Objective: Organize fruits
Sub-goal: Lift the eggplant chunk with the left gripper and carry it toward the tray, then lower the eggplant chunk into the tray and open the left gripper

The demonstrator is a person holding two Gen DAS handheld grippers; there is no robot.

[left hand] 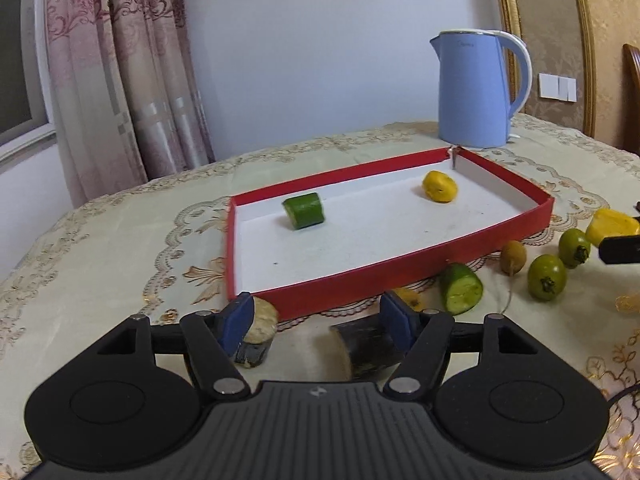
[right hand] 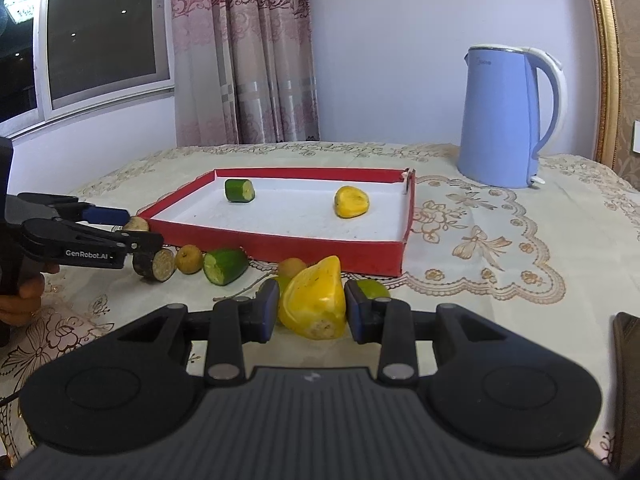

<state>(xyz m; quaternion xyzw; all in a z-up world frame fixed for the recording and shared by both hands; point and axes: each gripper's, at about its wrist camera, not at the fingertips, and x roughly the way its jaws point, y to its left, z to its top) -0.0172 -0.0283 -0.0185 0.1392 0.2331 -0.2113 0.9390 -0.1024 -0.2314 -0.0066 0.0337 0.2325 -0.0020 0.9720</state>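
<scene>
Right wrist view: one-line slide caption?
Right gripper clamps yellow fruit piece before red tray holding two pieces.

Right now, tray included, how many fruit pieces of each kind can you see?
Green cucumber chunks: 2
Yellow chunks: 2
Green round fruits: 2
Small brown round fruits: 2
Dark-skinned chunks: 2
Total: 10

The tablecloth [right hand: 480, 216] is matt woven cloth with glinting gold embroidery. The tray [right hand: 280, 246] looks like card, red outside, dull white within (lightly speckled). The kettle [right hand: 500, 120] is smooth satin plastic with a metal rim. The curtain [right hand: 244, 52] is patterned fabric. Cucumber [right hand: 239, 190] skin shines; its cut face is rough.
</scene>
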